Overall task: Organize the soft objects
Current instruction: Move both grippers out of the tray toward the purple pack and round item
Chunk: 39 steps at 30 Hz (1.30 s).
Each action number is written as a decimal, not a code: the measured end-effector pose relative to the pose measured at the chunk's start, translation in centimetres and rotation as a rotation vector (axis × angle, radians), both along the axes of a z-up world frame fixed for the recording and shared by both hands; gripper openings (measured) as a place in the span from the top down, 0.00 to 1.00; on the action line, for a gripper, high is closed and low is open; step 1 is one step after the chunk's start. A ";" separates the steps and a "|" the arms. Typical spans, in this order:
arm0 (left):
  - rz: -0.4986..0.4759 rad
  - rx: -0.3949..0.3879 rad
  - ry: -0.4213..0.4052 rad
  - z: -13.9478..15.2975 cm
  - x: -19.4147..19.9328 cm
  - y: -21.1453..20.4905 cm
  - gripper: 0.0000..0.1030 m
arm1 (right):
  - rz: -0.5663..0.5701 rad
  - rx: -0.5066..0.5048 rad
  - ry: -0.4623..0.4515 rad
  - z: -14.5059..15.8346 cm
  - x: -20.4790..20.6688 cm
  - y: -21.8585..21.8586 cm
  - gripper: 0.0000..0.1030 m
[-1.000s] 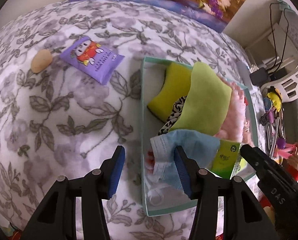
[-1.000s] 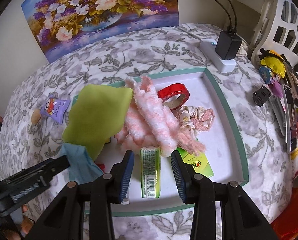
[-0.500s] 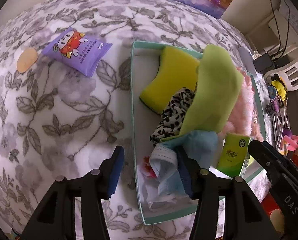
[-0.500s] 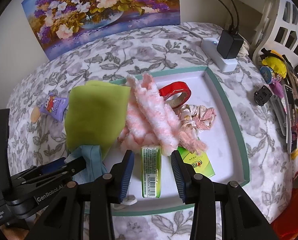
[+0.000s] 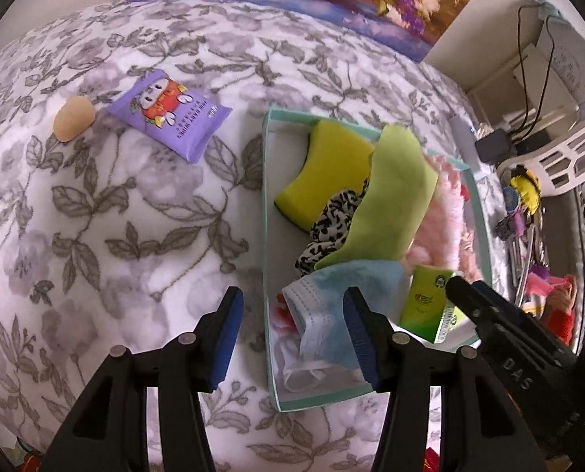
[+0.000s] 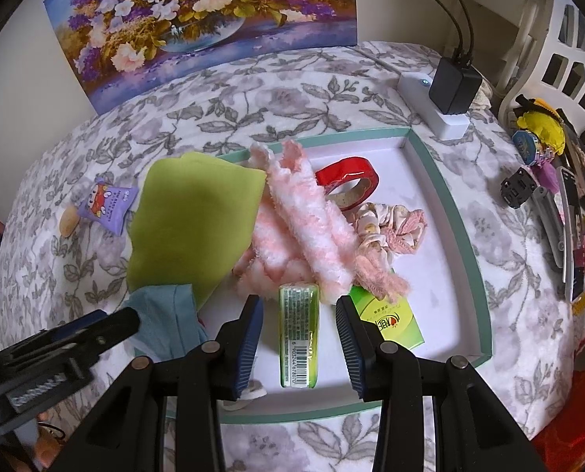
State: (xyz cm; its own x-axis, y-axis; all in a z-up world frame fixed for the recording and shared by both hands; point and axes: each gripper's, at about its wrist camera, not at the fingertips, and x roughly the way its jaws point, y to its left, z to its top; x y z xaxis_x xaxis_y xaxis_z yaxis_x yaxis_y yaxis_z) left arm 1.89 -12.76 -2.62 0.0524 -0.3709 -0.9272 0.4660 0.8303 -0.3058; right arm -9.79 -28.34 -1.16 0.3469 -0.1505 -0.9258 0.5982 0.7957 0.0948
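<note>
A: Left wrist view: left gripper [image 5: 290,328] spread, empty, straddling the tray's [image 5: 267,236] wall; purple wipes pack [image 5: 169,114] lies outside on the floral cloth [image 5: 115,216].

B: Right gripper [image 6: 298,338] spread, empty, above the green tissue pack [image 6: 298,338] in the tray; pink fuzzy socks [image 6: 308,220] crowd just beyond.

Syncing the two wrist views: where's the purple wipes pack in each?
Left wrist: purple wipes pack upper left, on the floral cloth, left of the teal tray, beside a tan oval object.
Right wrist: the pack far left at mid-height, small, left of the green cloth.
Shared landmark: the green cloth draped in the tray.
</note>
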 end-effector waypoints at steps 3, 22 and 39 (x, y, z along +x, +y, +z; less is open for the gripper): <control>0.036 -0.020 -0.017 0.9 0.3 0.9 0.47 | 0.012 -0.003 -0.008 0.2 0.1 0.3 0.59; 0.296 0.114 -0.139 1.4 4.3 6.7 0.09 | 0.132 -0.061 -0.028 0.7 2.6 4.1 0.01; 0.427 0.156 -0.155 1.3 6.7 10.6 0.05 | 0.214 -0.106 -0.139 3.1 5.9 9.0 0.00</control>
State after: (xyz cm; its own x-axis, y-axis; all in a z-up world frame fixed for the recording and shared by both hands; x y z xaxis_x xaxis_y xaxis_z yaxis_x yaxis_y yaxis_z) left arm 8.63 -2.18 -1.37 0.3118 -0.1431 -0.9393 0.1040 0.9878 -0.1159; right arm -3.86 -19.34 1.96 0.5043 -0.1538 -0.8497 0.4024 0.9125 0.0736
